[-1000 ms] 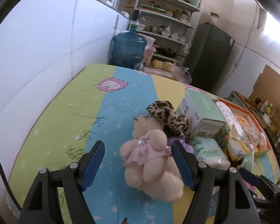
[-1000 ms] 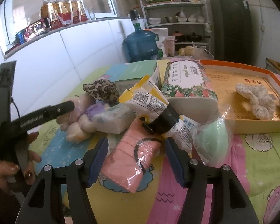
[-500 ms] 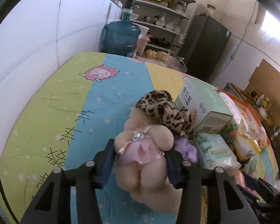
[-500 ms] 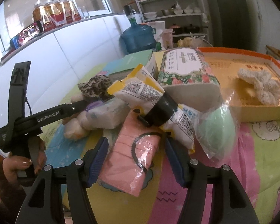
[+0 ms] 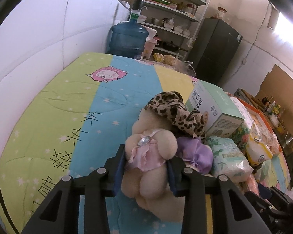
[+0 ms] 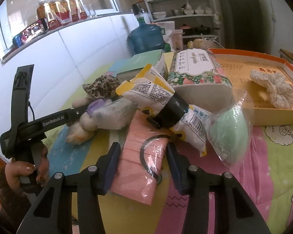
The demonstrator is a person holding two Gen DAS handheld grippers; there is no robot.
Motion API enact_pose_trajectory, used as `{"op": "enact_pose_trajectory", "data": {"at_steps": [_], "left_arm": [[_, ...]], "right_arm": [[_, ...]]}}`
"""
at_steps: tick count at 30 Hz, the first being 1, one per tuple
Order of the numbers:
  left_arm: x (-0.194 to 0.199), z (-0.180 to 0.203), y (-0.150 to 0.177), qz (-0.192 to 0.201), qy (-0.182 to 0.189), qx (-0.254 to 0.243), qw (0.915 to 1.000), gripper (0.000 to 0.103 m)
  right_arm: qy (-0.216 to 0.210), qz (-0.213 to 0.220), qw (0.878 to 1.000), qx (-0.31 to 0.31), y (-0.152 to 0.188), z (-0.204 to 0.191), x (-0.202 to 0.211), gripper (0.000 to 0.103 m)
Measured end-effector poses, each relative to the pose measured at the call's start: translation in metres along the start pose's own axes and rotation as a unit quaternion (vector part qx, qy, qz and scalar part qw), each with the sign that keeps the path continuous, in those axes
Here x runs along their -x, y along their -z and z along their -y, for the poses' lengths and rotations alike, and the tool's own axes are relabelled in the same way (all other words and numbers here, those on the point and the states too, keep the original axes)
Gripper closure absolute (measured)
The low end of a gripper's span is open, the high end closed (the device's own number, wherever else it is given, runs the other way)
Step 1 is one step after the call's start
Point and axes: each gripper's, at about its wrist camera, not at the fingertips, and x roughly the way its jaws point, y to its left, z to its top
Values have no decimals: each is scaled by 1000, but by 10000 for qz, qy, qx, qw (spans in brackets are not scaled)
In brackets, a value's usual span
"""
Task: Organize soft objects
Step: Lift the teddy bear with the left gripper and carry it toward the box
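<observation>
Now, largest thing first, down to the smallest.
Bed cover (image 5: 72, 105): striped quilt under everything; the green and blue stretch from 9 to 12 o'clock in my left view is bare, which I judge the easiest lane to carry along.
Orange tray (image 6: 283, 63): at 2 o'clock in my right view, already holding a white scrunchie (image 6: 273, 88); I take it as the likely home for soft things.
Tissue box (image 5: 214, 111): at 2 o'clock of the bear, close behind it; I should lift away from it, not drag past.
Plush bear (image 5: 152, 156): dead centre of my left view, lying on the quilt, leopard scrunchie (image 5: 173, 109) draped on its head, purple cloth (image 5: 195, 152) against its side at 3 o'clock.
Left gripper (image 5: 146, 167): my pads are squeezed into the bear's waist on both sides, so I have it gripped; plush compresses, so hold firm and rise straight up.
Risk: the scrunchie may slide off, and the purple cloth may snag.
Pink mask pack (image 6: 142, 161): between my right fingers at 6 o'clock.
Right gripper (image 6: 142, 165): jaws spread around the pack, with a gap showing on the right side, not clamping it; I should keep this one parked until the bear is clear.
</observation>
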Motion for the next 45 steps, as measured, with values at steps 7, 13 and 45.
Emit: {"op": "enact_pose_trajectory", "data": {"at_steps": [7,13,45], "left_arm": [[13,-2,2,105,26,98,9999,67],[36,-1,0,342,77,148,9993,67],[92,45,16,630,341,-271,9971,67]], "right_arm": [[-7,109,9999,123,1,-8,10,55],[-64,253,9993,263,1,-19,23,55],[-102,773,9959,467,5,-28,70,56]]}}
